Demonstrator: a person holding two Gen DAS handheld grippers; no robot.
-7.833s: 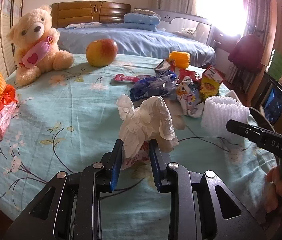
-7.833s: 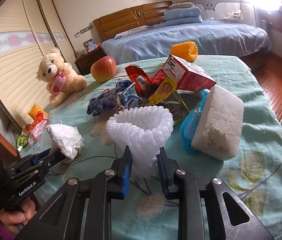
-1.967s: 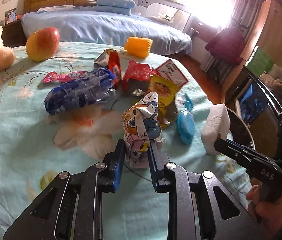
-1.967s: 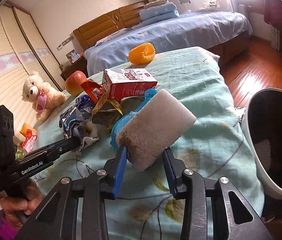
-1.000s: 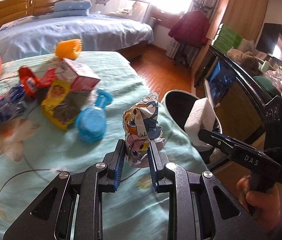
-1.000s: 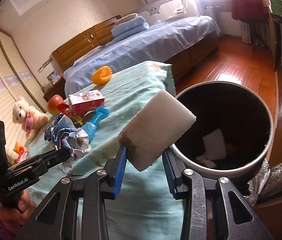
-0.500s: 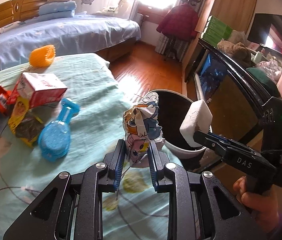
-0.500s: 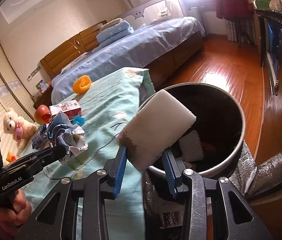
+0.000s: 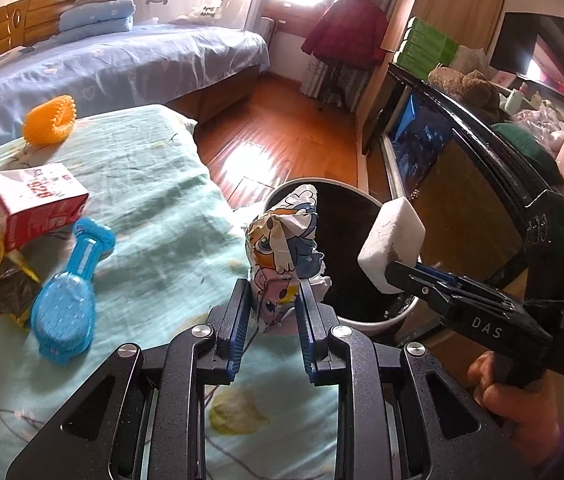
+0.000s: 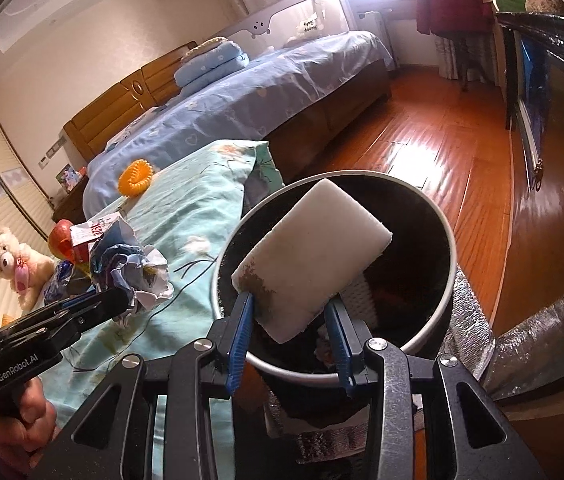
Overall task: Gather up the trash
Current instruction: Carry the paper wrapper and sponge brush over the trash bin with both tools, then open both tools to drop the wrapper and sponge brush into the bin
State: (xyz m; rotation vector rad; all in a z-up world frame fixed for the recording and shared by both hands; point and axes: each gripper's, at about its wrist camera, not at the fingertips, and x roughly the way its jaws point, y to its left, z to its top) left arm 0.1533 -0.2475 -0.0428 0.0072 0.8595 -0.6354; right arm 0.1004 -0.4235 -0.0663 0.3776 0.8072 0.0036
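Left wrist: left gripper [image 9: 274,300] clamped on a crumpled cartoon-print wrapper [image 9: 284,248] at the edge of the round dark bin [image 9: 362,322]. Right wrist: right gripper [image 10: 290,320] pinches a white foam block [image 10: 310,256], soft, rectangular, stained at one end, over the bin's [image 10: 444,304] mouth.

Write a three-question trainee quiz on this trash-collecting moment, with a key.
1. True or false: the right gripper holds a white foam block over the open bin.
2. What does the left gripper hold? A) milk carton B) crumpled cartoon wrapper C) blue brush
3. Fill in: the blue brush lies on the ____ tablecloth.

Key: 1 true; 2 B, the crumpled cartoon wrapper; 3 light green floral.
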